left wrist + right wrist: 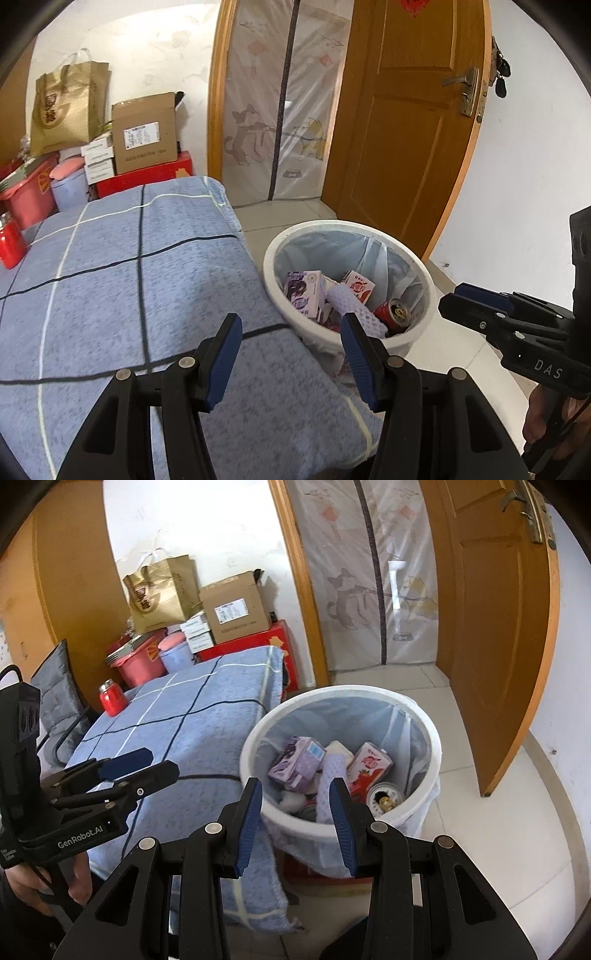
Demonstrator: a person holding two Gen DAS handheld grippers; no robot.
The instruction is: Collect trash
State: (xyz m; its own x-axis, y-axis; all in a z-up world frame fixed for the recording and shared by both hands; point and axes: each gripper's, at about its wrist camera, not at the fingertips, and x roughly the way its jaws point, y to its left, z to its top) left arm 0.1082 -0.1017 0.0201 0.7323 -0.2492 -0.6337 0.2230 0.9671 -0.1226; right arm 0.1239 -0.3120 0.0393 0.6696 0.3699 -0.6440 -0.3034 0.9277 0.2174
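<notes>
since my right gripper sits nearer the bin at frame centre, both it and my left gripper gape empty, trash already inside.

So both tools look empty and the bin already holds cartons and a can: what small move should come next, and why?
Probably swing the left tool back over the blue checked blanket to look for leftovers. Both it and the right tool are open and empty, the white trash bin holds the purple carton, strawberry carton and can, and only a red flask shows on the blanket.
</notes>
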